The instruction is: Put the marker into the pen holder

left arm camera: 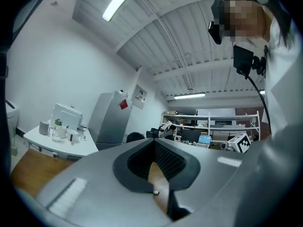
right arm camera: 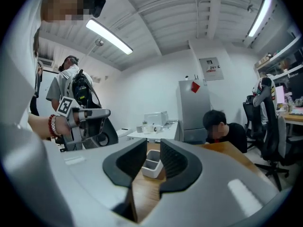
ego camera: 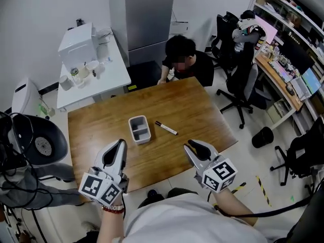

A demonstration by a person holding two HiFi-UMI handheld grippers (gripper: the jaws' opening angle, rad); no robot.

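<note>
Both tongs hover empty over my near edge of the brown wooden table (ego camera: 197, 103): left gripper (ego camera: 120, 144) has its tips together, right gripper (ego camera: 190, 146) is parted a narrow gap. I see the slim white black-capped marker (ego camera: 166, 128) lying flat near the white rectangular pen holder (ego camera: 131, 130), not touching it.

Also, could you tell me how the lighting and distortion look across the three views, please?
Head view: even light, sharp, marker and pen holder crisp on the table. Left gripper view: heavy fisheye, dark corners, ceiling light blown out. Right gripper view: same fisheye, pen holder clear beyond the jaws.
</note>
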